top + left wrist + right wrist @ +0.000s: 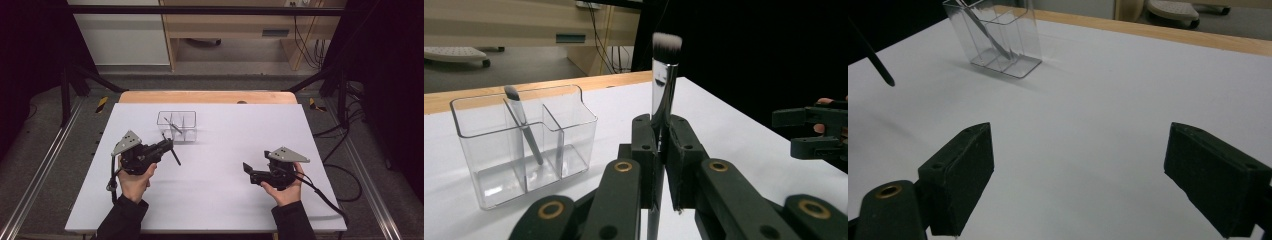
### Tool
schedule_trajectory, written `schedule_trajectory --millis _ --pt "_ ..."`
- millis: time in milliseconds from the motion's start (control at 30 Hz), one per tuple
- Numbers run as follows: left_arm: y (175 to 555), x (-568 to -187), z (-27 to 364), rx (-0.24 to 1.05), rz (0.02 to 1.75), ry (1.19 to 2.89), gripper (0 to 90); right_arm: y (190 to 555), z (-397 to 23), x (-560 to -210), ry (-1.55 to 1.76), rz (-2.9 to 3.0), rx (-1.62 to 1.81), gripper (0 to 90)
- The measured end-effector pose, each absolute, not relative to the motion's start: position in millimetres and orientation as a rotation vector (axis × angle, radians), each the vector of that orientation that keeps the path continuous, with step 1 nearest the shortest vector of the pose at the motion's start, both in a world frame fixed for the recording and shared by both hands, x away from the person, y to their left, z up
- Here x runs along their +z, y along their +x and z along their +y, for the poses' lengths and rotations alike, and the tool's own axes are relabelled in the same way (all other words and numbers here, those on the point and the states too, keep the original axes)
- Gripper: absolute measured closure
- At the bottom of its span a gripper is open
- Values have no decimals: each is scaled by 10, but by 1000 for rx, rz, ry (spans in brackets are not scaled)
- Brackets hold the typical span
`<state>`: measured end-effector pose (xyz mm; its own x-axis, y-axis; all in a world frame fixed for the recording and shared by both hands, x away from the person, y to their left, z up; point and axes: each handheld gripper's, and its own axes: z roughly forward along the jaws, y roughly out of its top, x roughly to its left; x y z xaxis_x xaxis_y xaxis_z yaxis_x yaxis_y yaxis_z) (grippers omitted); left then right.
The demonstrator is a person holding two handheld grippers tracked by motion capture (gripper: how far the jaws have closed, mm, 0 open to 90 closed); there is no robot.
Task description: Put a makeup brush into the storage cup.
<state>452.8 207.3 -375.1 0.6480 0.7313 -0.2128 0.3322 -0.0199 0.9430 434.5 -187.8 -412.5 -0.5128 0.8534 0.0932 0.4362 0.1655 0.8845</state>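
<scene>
White table [225,190], wood edge at back, dark room. Left gripper [663,145] clamped on brush [663,82], near clear organizer [524,145] holding another brush [521,127]. Right gripper [1078,170] wide open, empty.

Left gripper [169,148] clamped tight, angled up toward the far side in the left hand [134,176], while the right gripper [247,168] sits level, jaws spread wide, pointing left.
</scene>
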Motion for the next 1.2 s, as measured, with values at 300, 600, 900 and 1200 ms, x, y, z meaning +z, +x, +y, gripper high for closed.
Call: schedule_trajectory --millis 300,600,900,1200 --pt "4591 -3718 2075 427 904 1632 829 4354 -1916 -4131 1231 2019 1236 107" --pt "4645 -3676 2056 436 911 1630 829 4352 -1950 -4130 1243 2032 1184 93" --pt "4708 -3594 2005 475 909 1641 829 4349 -2011 -4118 1257 2023 1190 92" --pt "4784 -3541 1938 499 908 1660 829 4350 -2034 -4111 1267 2018 1193 93"
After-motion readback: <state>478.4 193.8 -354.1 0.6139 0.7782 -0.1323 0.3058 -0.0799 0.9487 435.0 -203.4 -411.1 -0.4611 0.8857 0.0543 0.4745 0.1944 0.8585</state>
